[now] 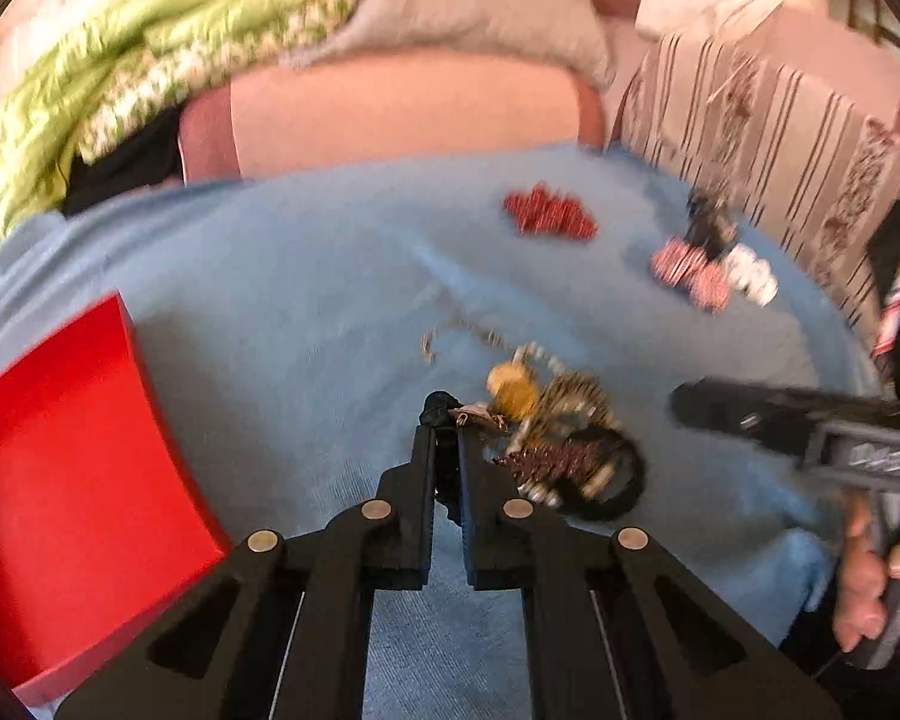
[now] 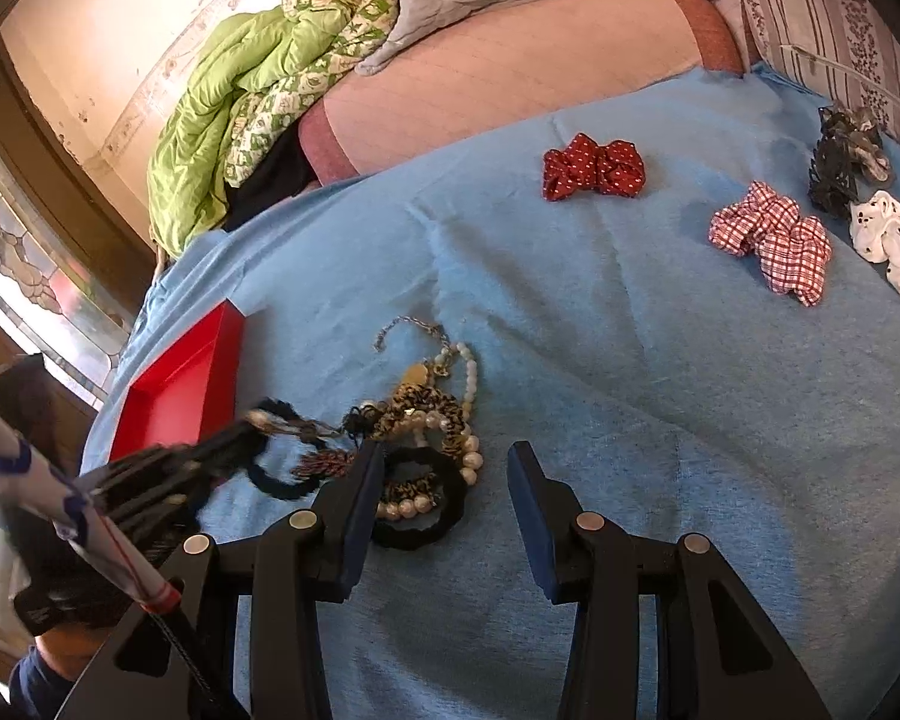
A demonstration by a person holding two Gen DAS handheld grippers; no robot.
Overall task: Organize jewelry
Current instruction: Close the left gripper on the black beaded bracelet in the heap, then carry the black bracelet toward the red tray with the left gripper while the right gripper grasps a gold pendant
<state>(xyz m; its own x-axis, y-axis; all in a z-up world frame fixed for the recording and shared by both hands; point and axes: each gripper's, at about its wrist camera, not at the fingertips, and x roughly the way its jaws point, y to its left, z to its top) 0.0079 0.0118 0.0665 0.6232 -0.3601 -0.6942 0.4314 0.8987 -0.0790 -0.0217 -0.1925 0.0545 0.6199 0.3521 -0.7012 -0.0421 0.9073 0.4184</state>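
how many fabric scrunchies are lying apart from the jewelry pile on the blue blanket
4. A red dotted scrunchie lies farthest back; a red checked scrunchie sits right of it; a dark scrunchie and a white spotted scrunchie lie at the right edge. Others may hide in the jewelry pile.

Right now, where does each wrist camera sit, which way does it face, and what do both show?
Left wrist: on the left gripper, angled down at the jewelry pile; jaws shut on a dark piece; a hand shows at right.
Right wrist: on the right gripper, angled down across the blue cloth; jaws open, empty.
Shared: pile, red tray, scrunchies; each view shows the other gripper.
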